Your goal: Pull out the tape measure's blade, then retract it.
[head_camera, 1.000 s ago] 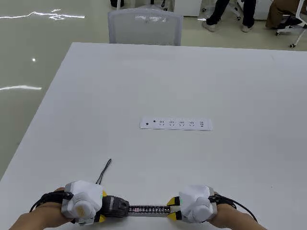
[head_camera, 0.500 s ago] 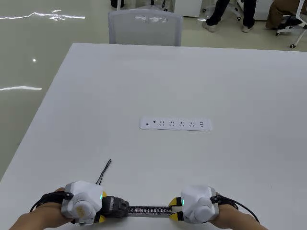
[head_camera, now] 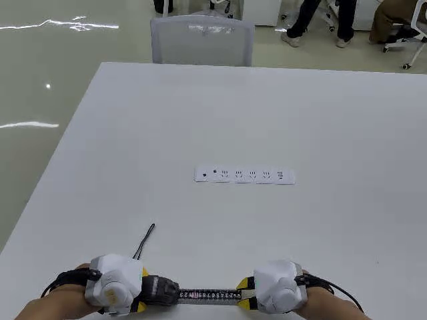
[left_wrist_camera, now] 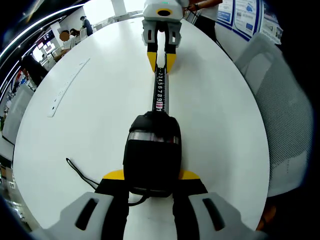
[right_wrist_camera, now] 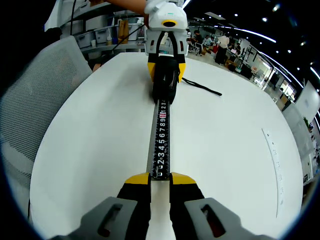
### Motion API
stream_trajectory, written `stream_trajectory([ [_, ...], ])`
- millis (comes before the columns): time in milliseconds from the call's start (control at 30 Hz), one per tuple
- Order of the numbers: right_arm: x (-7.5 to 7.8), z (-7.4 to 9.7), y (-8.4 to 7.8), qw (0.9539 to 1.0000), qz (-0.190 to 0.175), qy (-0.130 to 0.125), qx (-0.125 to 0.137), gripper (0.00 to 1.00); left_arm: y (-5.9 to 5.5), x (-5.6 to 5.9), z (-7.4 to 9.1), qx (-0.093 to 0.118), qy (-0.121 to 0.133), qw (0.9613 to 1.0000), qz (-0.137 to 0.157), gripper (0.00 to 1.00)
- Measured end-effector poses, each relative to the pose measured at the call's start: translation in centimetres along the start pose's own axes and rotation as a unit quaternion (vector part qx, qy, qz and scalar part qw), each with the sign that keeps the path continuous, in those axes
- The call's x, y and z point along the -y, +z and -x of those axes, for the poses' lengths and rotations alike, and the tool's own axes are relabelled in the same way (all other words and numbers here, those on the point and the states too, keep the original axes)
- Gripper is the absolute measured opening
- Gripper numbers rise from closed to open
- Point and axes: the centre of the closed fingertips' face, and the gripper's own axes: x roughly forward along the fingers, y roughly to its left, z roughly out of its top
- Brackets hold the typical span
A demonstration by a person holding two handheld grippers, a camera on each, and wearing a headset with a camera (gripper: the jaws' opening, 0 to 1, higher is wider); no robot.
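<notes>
now: left gripper (left_wrist_camera: 151, 176) has its jaws clamped on the black case of the tape measure (left_wrist_camera: 152, 150), one yellow-tipped jaw on each side of the case. right gripper (right_wrist_camera: 160, 179) faces it, jaws closed together on the free end of the blade (right_wrist_camera: 160, 142). the blade is drawn out in a straight line between the two grippers, dark with white numerals that start at 2 by the right gripper's tips and count up toward the case, with one red mark partway along. the length showing is short (a single run of numerals, then a few more past the red mark). in the head view both grippers sit at the near edge of the white table (head_camera: 267, 113), left gripper with the case at lower left, right gripper at lower right, a hand behind each. i cannot tell whether the blade touches the table or hangs just above it. a thin black cord (head_camera: 144, 240) runs from the case end and lies on the table just beyond the left gripper. a white power strip (head_camera: 244, 175) lies flat mid-table, well apart from the grippers. a grey mesh chair (head_camera: 201, 40) stands at the far edge, with people's legs on the floor beyond it.
</notes>
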Motion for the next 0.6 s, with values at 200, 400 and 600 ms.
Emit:
stream_trajectory([
  [200,0.01,0.19,-0.28,1.0000,0.001,0.000,-0.002,0.12,0.21,0.09,0.23,-0.001,0.001,1.0000,-0.001,0.28],
  [400,-0.06,0.72,-0.17,1.0000,0.003,-0.001,-0.003,0.12,-0.05,-0.02,-0.02,-0.002,0.001,1.0000,0.000,0.28],
  [600,-0.06,0.89,-0.37,1.0000,0.003,-0.001,-0.005,0.12,-0.03,-0.02,0.01,-0.002,0.001,1.0000,0.000,0.28],
])
